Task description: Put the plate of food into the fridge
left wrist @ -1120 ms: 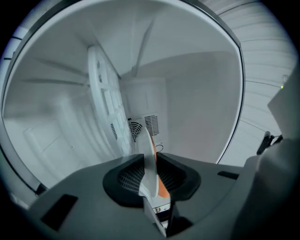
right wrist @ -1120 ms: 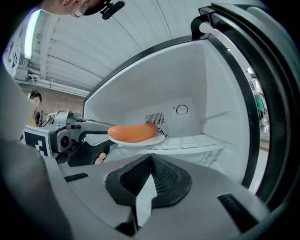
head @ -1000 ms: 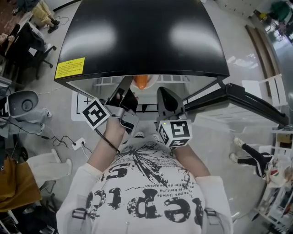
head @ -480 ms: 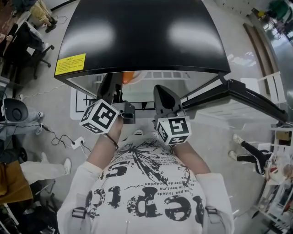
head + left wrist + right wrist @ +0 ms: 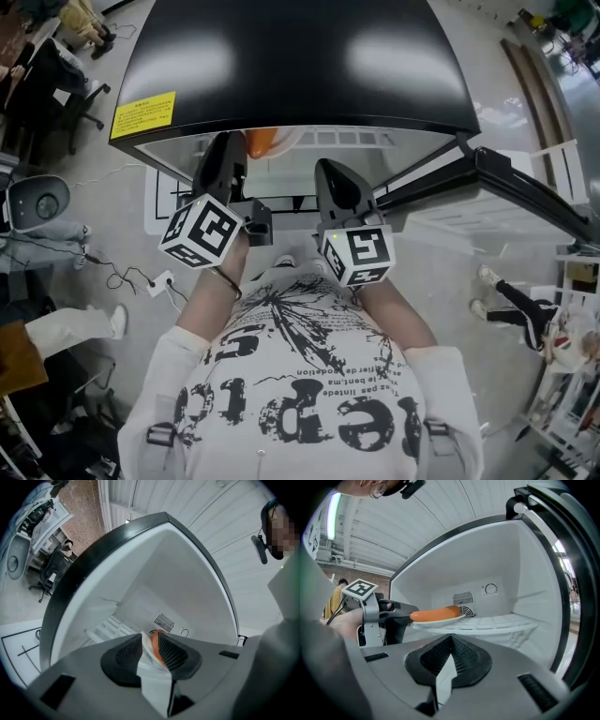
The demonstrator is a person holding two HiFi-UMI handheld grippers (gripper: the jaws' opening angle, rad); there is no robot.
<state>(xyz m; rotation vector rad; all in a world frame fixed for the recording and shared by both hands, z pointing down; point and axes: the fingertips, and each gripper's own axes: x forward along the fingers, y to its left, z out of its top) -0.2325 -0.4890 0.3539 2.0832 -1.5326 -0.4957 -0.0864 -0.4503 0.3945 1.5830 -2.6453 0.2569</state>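
Inside the fridge (image 5: 300, 56), a sausage (image 5: 435, 614) lies on the plate (image 5: 440, 619) above the shelf (image 5: 501, 623), with the left gripper (image 5: 150, 651) at the plate's left edge.

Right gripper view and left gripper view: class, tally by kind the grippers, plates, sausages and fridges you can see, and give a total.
grippers: 2, the left gripper and the right gripper
plate: 1
sausage: 1
fridge: 1
total: 5

Head view looks down; both gripper views face into fridge (image 5: 520, 573)
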